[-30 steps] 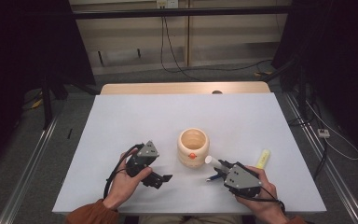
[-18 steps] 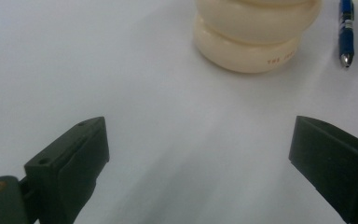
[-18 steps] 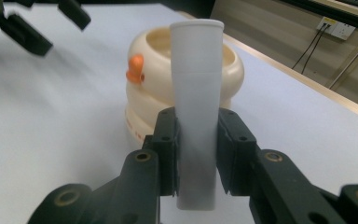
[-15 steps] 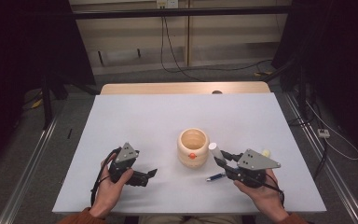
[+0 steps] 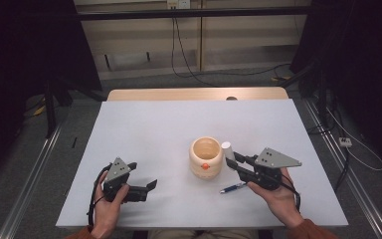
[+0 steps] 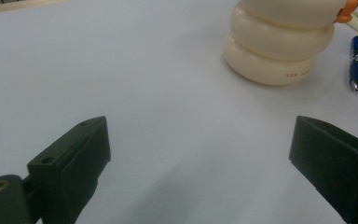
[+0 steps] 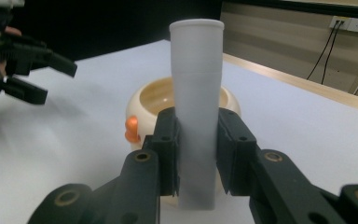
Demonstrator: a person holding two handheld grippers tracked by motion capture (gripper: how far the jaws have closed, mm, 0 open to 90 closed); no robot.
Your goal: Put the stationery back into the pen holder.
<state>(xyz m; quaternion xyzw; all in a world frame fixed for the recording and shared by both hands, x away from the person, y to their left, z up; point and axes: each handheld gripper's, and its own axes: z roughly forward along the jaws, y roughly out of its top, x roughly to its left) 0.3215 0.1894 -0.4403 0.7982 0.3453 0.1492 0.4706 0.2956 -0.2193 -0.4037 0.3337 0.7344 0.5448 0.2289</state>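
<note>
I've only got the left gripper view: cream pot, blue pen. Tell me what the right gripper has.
Observer: The right gripper has its jaws shut on a white tube, held upright.
Operator: Say where that tube is against the pot.
Observer: In the high view it is just off the right side of the pot, not over the opening.

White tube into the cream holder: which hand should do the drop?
Right. Its tongs already clamp the white tube upright beside the cream holder. The left tongs stand open, holding nothing, farther from the holder.
</note>
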